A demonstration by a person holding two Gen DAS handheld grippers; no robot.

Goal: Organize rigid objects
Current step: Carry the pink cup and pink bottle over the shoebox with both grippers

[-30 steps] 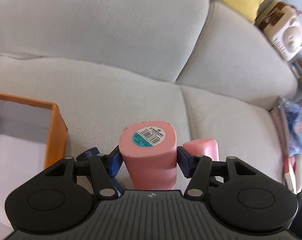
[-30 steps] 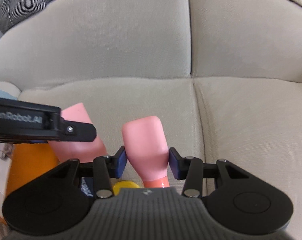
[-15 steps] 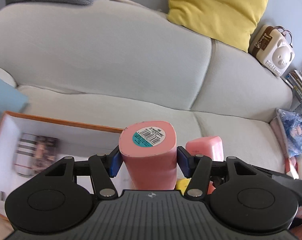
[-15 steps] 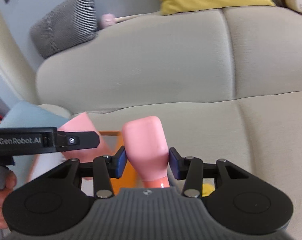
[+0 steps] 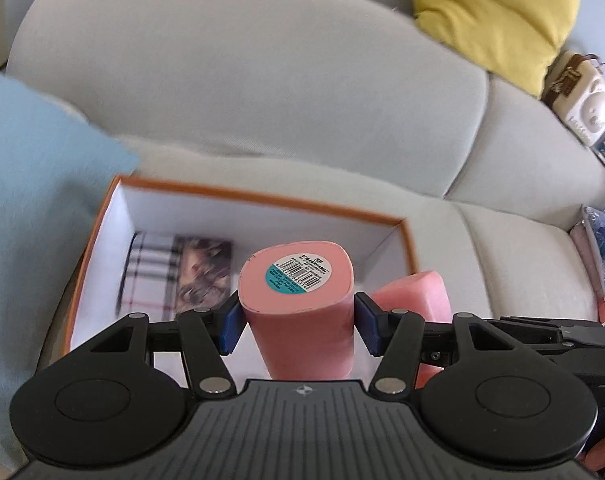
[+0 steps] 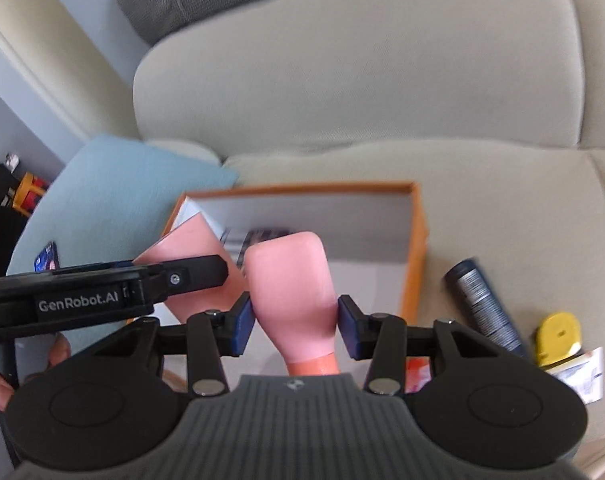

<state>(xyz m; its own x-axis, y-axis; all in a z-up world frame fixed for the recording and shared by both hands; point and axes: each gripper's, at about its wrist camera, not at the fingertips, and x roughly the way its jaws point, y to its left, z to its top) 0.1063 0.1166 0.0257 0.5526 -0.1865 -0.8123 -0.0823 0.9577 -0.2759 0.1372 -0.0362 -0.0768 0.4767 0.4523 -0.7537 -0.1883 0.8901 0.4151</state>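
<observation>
My left gripper (image 5: 296, 326) is shut on a wide pink bottle (image 5: 298, 300), held bottom-up with a barcode sticker on its base. It hangs over the orange box (image 5: 262, 200) with white walls on the sofa seat. My right gripper (image 6: 295, 326) is shut on a smaller pink bottle (image 6: 292, 292), also above that orange box (image 6: 416, 248). In the left wrist view the smaller pink bottle (image 5: 414, 296) shows just right of the wide one. The right wrist view shows the wide pink bottle (image 6: 190, 248) and the left gripper's body at the left. A plaid-patterned pack (image 5: 174, 268) lies inside the box.
A dark blue tube (image 6: 482, 300), a yellow item (image 6: 558, 336) and a small packet (image 6: 582, 372) lie on the seat right of the box. A light blue cushion (image 5: 30, 184) borders the box's left side. A yellow pillow (image 5: 494, 20) and a pig-faced bag (image 5: 582, 96) sit far right.
Both grippers have carried their pink bottles leftward from over the bare seat to over the orange box. The box's inside and the plaid pack have come into view.
</observation>
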